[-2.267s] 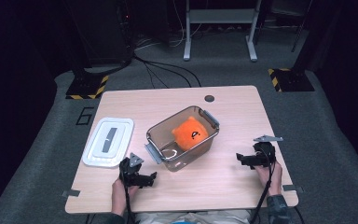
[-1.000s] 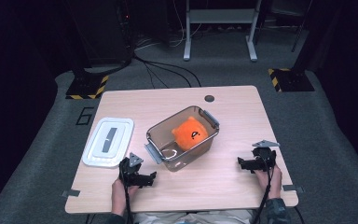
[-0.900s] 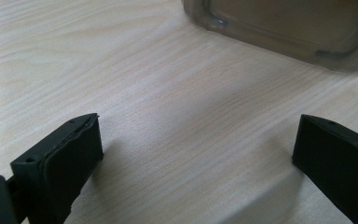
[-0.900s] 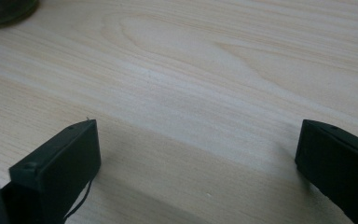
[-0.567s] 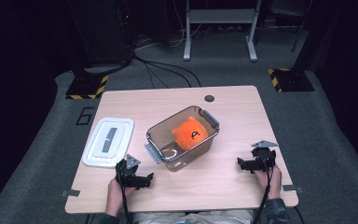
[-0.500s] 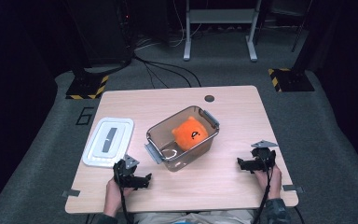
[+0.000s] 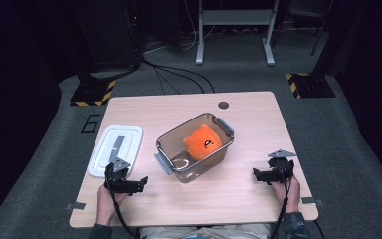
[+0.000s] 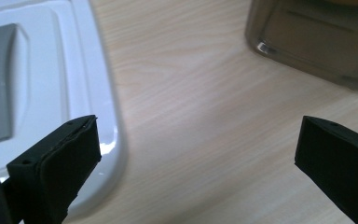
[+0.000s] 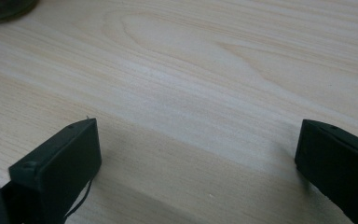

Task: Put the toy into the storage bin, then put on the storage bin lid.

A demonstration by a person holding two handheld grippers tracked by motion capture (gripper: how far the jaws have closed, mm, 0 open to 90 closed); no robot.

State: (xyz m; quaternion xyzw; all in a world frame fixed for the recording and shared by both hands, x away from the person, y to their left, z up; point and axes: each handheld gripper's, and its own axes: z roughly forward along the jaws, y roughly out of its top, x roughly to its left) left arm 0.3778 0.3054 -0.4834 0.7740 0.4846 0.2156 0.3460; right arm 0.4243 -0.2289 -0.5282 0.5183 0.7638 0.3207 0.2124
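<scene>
Near the left front edge of the light wooden tabletop (image 7: pixel 238 199), the left gripper (image 7: pixel 138 183) is sitting with its jaws spread wide, holding nothing, right beside the near corner of the flat white plastic lid with a grey centre strip (image 7: pixel 115 149). Over on the right, the right gripper (image 7: pixel 256 174) is hovering low above bare wood, jaws also wide and empty. The clear rectangular plastic tub (image 7: pixel 171 167) is sitting mid-table at an angle, with the round orange plush toy (image 7: pixel 203 143) resting inside it. Looks to me like the lid is going on next. I'd be sliding one jaw under the lid's rim at the near corner, pinching the edge firmly, then lifting it level and lining it up with the tub's skew before lowering, using the right gripper to steady the tub.
</scene>
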